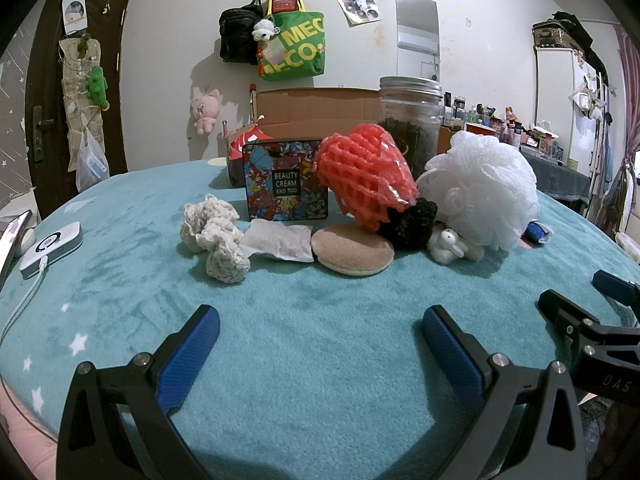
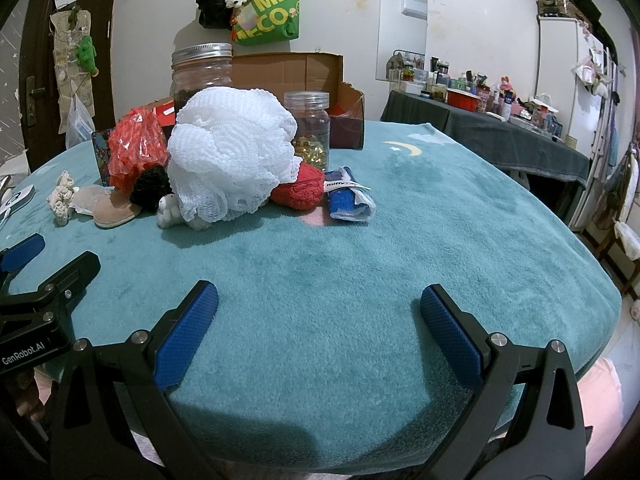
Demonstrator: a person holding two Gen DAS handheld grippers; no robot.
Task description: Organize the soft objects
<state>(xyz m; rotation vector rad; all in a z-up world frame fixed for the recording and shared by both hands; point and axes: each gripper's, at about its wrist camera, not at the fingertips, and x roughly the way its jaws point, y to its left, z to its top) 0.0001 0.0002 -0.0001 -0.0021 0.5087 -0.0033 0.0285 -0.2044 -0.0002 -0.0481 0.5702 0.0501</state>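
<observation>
Across the near half of the teal blanket (image 2: 320,248), bare pile runs from both grippers up to the heap; the widest free stretch is right of the heap, out to the blanket's right edge, which drops off toward a dark-draped table (image 2: 500,132). Left gripper (image 1: 320,340): fingers spread wide, nothing between them, hovering over bare blanket. Right gripper (image 2: 318,314): same, wide and empty, just beside the left one.

Soft items sit in 1 row mid-blanket, touching or overlapping: cream knit (image 1: 214,236), sachet (image 1: 280,242), tan puff (image 1: 352,250), black pom (image 1: 412,222), red foam net (image 1: 366,176), white loofah (image 1: 484,188), small white plush (image 1: 450,244). Red knit (image 2: 300,190) and blue pack (image 2: 348,200) lie at the loofah's right.

Floral tin (image 1: 286,178), 2 jars (image 2: 202,76) (image 2: 308,132) and cardboard box (image 1: 316,110) stand behind, partly hidden. Plush is half under the loofah. At the left edge a white device (image 1: 50,248) with cable; a phone is cut off by the frame.
</observation>
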